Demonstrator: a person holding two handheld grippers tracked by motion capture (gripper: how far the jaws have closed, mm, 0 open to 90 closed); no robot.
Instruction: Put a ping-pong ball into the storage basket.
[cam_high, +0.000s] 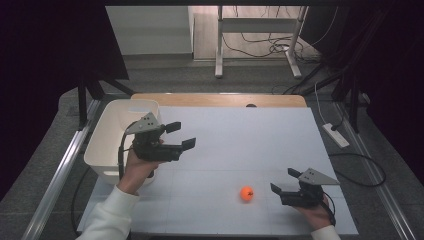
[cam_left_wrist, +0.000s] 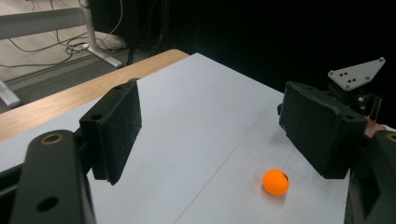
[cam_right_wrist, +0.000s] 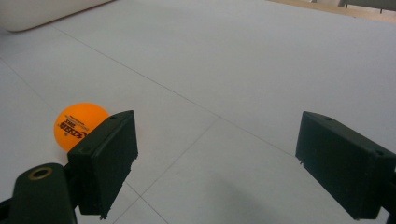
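Beside my left jaws I see a white tub (cam_high: 111, 136) at the tabletop's (cam_high: 240, 135) edge. Well beyond both jaws, a wooden strip (cam_high: 220, 99) borders the white sheet, with cables (cam_high: 260, 46) on the floor.

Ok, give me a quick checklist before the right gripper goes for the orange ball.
1. Right gripper jaws open and empty: ok.
2. Orange ball lying free on the white table sheet: ok.
3. Ball lined up between the right jaws: not ok, it sits outside the left jaw in the right gripper view.
4. Left gripper away from the ball, open, empty: ok.
5. White bin ready at the left edge: ok.
6. Bin contents: cannot tell.
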